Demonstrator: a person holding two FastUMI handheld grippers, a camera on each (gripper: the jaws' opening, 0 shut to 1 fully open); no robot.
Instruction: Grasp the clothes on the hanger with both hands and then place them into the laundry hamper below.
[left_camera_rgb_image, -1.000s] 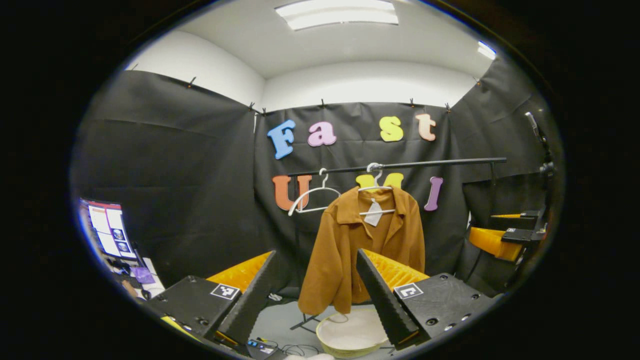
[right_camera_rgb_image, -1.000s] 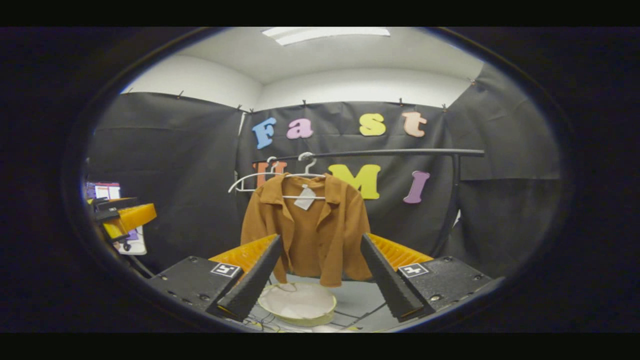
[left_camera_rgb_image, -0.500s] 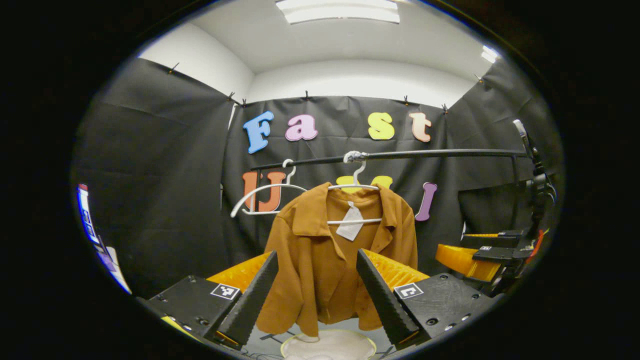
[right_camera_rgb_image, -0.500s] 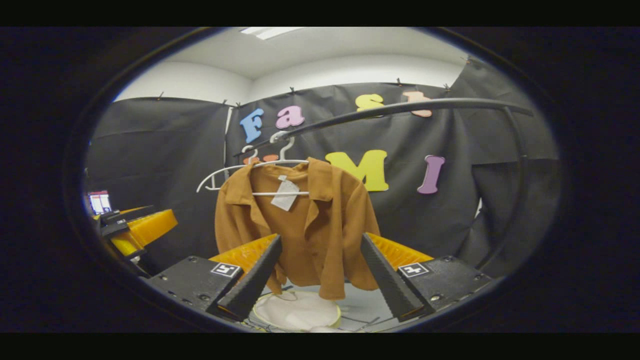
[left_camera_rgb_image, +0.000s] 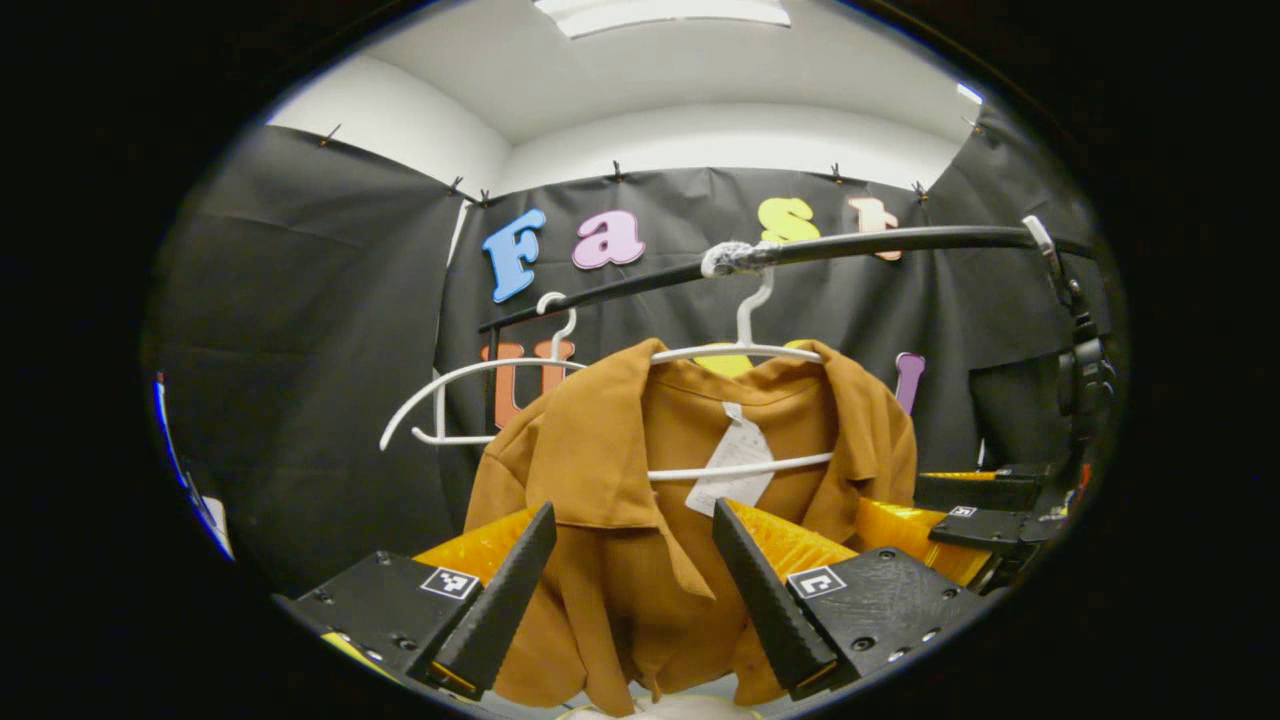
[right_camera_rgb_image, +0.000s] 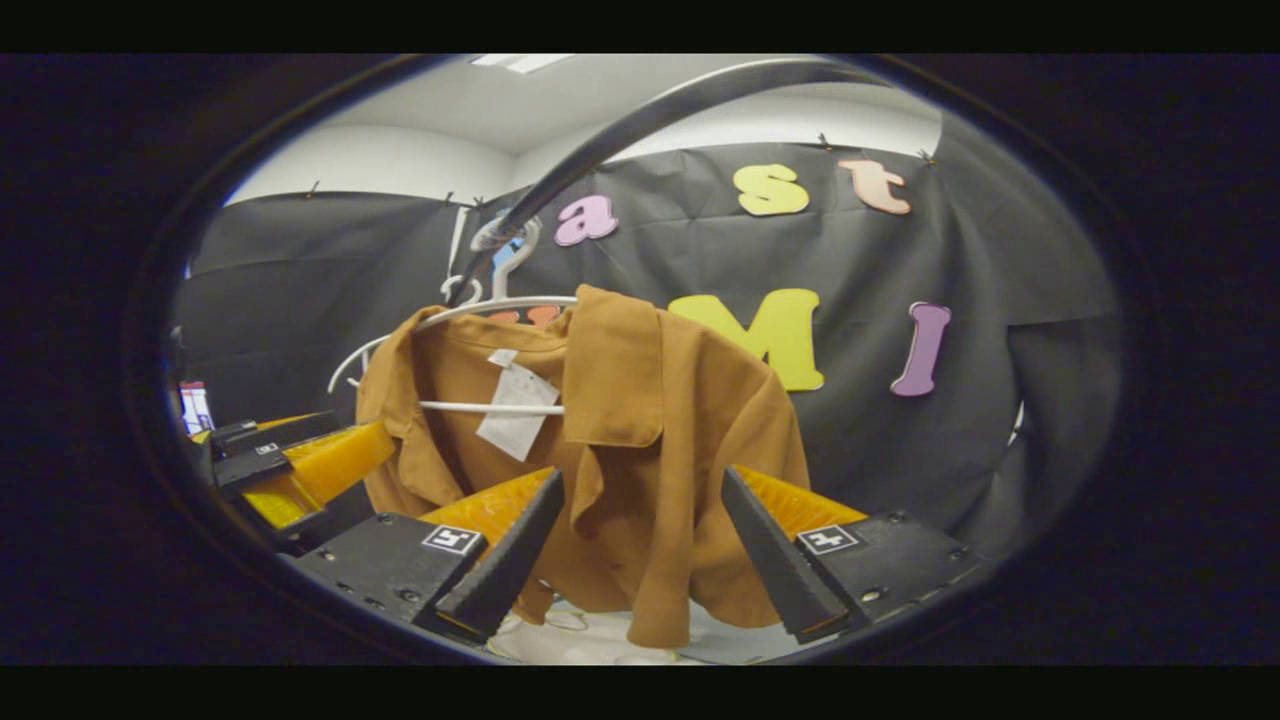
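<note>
You see a brown shirt (left_camera_rgb_image: 650, 520) hanging on a white hanger (left_camera_rgb_image: 745, 350). The hanger hooks over a dark rail (left_camera_rgb_image: 880, 242). The shirt is open at the front, its collar spread, with a white tag (left_camera_rgb_image: 735, 470) inside. Below its hem sits the pale laundry hamper (right_camera_rgb_image: 560, 640).

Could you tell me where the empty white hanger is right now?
In the left gripper view, the empty hanger hangs on the rail, left of the brown shirt.
</note>
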